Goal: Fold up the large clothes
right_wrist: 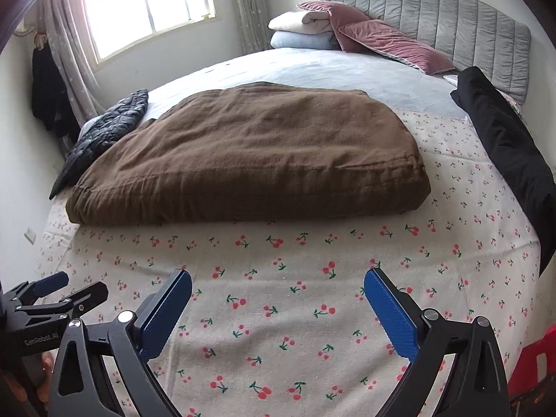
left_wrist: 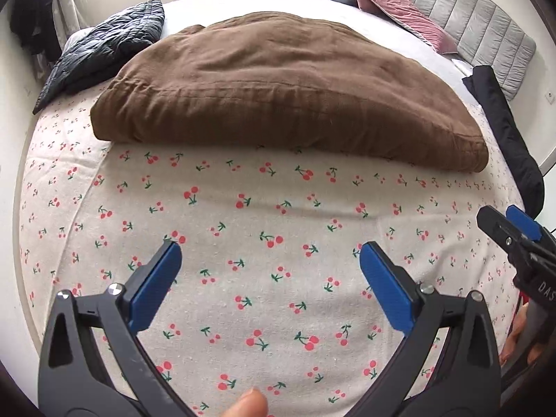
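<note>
A large brown garment (left_wrist: 278, 83) lies folded in a thick flat bundle across the middle of the bed, and it also shows in the right wrist view (right_wrist: 250, 153). My left gripper (left_wrist: 271, 253) is open and empty, held above the cherry-print sheet (left_wrist: 264, 208) well short of the bundle. My right gripper (right_wrist: 278, 281) is open and empty too, above the same sheet (right_wrist: 295, 253), near the bed's front. The right gripper shows at the right edge of the left wrist view (left_wrist: 510, 222). The left gripper shows at the lower left of the right wrist view (right_wrist: 66, 288).
A dark quilted jacket (left_wrist: 104, 48) lies at the bed's far left (right_wrist: 104, 128). A black garment (right_wrist: 504, 149) lies along the right edge (left_wrist: 504, 132). Pink cushions (right_wrist: 382, 41), folded blankets (right_wrist: 302, 31) and a grey headboard (right_wrist: 451, 17) are at the far end. A red object (right_wrist: 535, 358) is at lower right.
</note>
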